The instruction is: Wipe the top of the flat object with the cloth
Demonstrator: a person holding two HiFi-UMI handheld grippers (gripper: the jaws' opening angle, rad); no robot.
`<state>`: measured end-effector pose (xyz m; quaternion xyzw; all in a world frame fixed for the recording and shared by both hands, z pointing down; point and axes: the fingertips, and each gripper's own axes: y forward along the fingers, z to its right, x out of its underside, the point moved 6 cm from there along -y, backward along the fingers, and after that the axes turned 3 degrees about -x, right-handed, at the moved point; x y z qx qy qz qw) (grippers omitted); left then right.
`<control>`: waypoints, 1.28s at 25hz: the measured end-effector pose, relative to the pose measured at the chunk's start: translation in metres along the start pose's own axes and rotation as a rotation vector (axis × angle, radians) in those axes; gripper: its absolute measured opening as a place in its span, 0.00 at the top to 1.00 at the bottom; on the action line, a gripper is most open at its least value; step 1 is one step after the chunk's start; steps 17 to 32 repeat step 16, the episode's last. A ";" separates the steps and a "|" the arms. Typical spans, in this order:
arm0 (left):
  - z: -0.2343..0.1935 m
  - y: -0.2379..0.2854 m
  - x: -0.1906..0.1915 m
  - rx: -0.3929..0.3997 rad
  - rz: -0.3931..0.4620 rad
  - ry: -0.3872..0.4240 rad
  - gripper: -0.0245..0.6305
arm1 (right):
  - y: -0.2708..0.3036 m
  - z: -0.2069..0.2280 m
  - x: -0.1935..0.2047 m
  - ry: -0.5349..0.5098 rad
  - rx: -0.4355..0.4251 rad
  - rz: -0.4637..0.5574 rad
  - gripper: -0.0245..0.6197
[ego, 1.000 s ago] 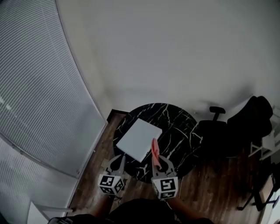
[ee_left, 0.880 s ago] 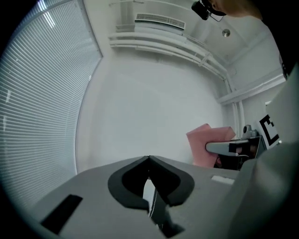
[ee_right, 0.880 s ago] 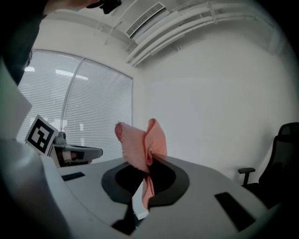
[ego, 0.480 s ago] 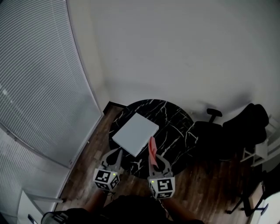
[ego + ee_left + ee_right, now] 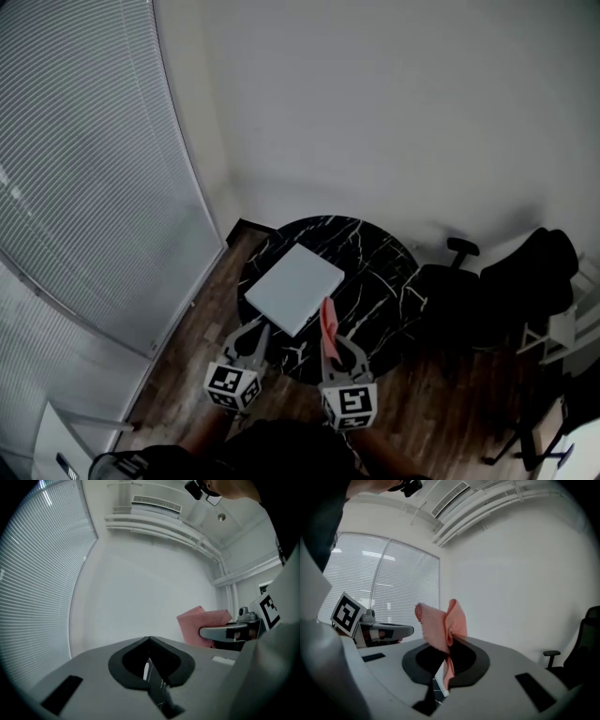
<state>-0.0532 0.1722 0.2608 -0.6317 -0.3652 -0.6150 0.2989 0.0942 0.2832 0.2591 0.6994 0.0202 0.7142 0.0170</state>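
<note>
Half a second on, hardly moved: pinching cloth (image 5: 327, 317) upright in right tongs (image 5: 336, 341), left tongs (image 5: 251, 336) pressed together, empty, at surface's (image 5: 380, 281) near edge. Not yet wiping flat object (image 5: 293, 287).

The flat object (image 5: 293, 289) is a pale grey-white square slab. It lies flat on the near-left part of the round black marble table (image 5: 380, 267), turned so one corner points toward the near edge. The cloth (image 5: 327, 322) is pink-red and crumpled into a narrow upright fold. It is pinched between the closed jaws of the right gripper (image 5: 333, 343), just right of the slab's near corner.
</note>
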 end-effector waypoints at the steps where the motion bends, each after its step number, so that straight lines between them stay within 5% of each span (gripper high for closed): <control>1: 0.000 -0.001 0.000 0.000 0.000 -0.001 0.96 | 0.000 0.000 0.000 -0.004 0.000 -0.001 0.95; 32: -0.015 -0.010 0.005 -0.014 -0.014 -0.018 0.96 | 0.013 -0.019 0.003 -0.011 -0.030 -0.013 0.95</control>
